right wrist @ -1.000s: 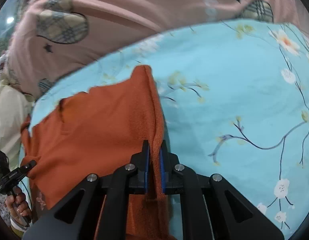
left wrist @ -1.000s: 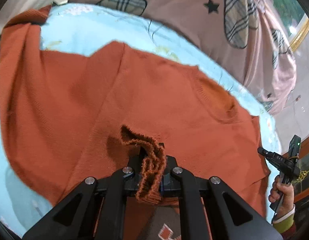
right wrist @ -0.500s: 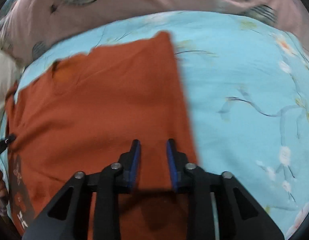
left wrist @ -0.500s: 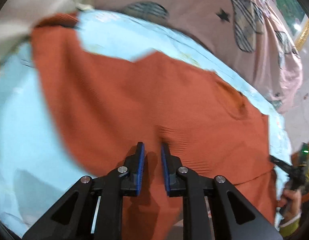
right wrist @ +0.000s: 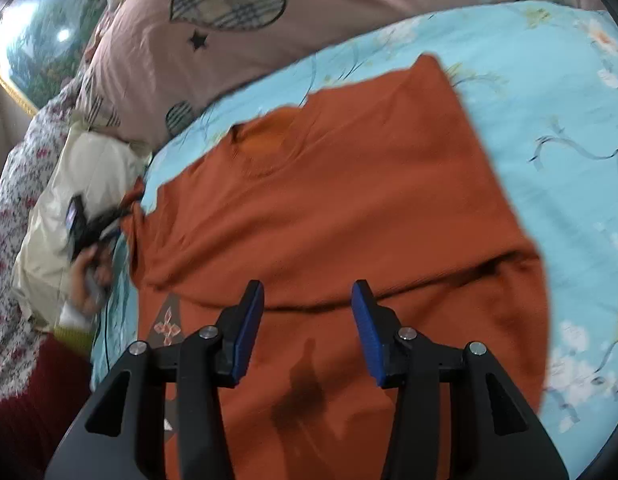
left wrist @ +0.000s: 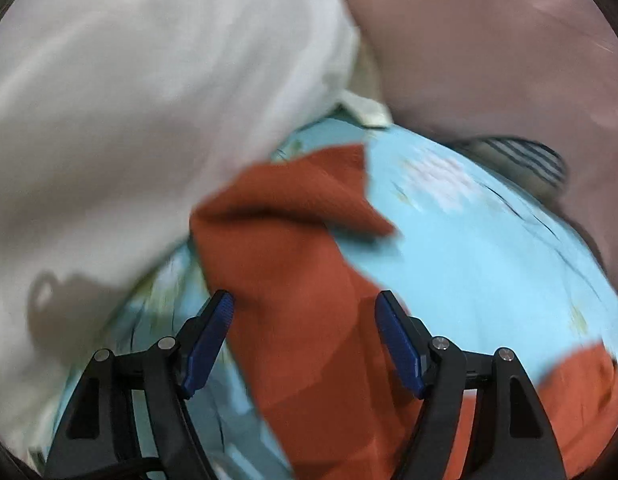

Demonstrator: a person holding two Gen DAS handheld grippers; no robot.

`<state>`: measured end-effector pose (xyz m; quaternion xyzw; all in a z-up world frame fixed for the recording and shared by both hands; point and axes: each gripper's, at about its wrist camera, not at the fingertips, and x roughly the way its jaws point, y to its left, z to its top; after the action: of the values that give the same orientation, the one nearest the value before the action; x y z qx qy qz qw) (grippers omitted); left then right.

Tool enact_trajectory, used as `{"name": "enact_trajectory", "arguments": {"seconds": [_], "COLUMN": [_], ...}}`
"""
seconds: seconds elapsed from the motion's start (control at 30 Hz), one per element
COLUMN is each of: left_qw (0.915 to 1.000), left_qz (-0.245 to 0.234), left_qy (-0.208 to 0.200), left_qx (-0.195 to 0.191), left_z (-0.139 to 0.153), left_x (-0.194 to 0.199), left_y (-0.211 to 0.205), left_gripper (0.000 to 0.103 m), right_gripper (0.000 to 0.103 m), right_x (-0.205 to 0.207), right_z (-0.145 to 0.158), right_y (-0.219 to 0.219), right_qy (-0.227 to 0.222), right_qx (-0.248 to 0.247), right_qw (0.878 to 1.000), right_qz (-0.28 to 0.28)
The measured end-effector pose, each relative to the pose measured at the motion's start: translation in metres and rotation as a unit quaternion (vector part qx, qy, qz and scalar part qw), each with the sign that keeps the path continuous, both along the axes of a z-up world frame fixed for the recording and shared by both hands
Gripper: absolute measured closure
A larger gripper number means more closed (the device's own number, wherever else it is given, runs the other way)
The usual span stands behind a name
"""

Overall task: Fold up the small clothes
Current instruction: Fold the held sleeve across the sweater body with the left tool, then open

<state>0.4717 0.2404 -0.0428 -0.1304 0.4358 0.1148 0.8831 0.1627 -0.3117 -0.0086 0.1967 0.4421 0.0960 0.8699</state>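
Observation:
An orange knit sweater (right wrist: 349, 200) lies on the light blue floral bedsheet (right wrist: 549, 100), its lower part folded up over the body with the fold edge just ahead of my right gripper (right wrist: 307, 300). The right gripper is open and empty above the sweater. In the left wrist view one orange sleeve (left wrist: 293, 248) stretches away from between the fingers toward a cream pillow. My left gripper (left wrist: 305, 308) is open, its jaws straddling the sleeve without pinching it. The left gripper also shows in the right wrist view (right wrist: 89, 224), held by a hand at the sweater's left sleeve.
A cream pillow (left wrist: 129, 120) lies close on the left of the sleeve. A pink quilt with plaid patches (right wrist: 229, 20) bunches along the far edge of the bed. A floral cloth (right wrist: 13, 200) and dark red fabric (right wrist: 29, 400) lie at the left.
Both grippers let go of the sweater's hem after folding it up and now stand open. The left gripper swung left to the sleeve by the cream pillow. The right pulled back.

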Motion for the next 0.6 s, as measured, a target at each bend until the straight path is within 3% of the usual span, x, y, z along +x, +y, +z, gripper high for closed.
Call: {"name": "enact_trajectory", "arguments": {"seconds": [0.03, 0.1, 0.13, 0.17, 0.2, 0.37, 0.5, 0.6], "left_qw": [0.9999, 0.9997, 0.9998, 0.9998, 0.9993, 0.9892, 0.9678, 0.9506], "left_qz": [0.001, 0.005, 0.009, 0.006, -0.001, -0.05, -0.128, -0.186], "left_qy": [0.012, 0.022, 0.017, 0.007, -0.006, -0.096, -0.161, -0.184], "left_qx": [0.001, 0.004, -0.002, -0.018, -0.036, -0.099, -0.145, -0.166], "left_z": [-0.004, -0.009, -0.008, -0.003, 0.002, 0.049, 0.091, 0.105], "left_x": [0.016, 0.033, 0.035, 0.033, 0.029, -0.026, -0.088, -0.119], "left_y": [0.006, 0.017, 0.023, 0.028, 0.032, 0.024, -0.029, -0.088], "left_gripper": [0.032, 0.059, 0.067, 0.087, 0.095, 0.096, 0.096, 0.096], "right_gripper": [0.056, 0.056, 0.056, 0.056, 0.056, 0.056, 0.056, 0.056], "right_x": [0.001, -0.003, -0.001, -0.001, 0.0, -0.002, -0.006, -0.012], "right_z": [-0.001, -0.002, -0.003, -0.003, -0.003, -0.001, 0.006, 0.013], "right_y": [0.003, 0.007, 0.01, 0.01, 0.009, 0.017, 0.025, 0.022], "right_qy": [0.003, 0.004, 0.004, 0.002, 0.0, -0.015, -0.028, -0.036], "right_qx": [-0.001, -0.004, -0.004, -0.002, -0.001, 0.012, 0.018, 0.028], "right_qw": [1.0, 1.0, 1.0, 1.0, 1.0, 1.0, 0.999, 0.999], "right_qz": [0.006, 0.009, 0.008, 0.007, 0.005, 0.003, 0.014, 0.01]}}
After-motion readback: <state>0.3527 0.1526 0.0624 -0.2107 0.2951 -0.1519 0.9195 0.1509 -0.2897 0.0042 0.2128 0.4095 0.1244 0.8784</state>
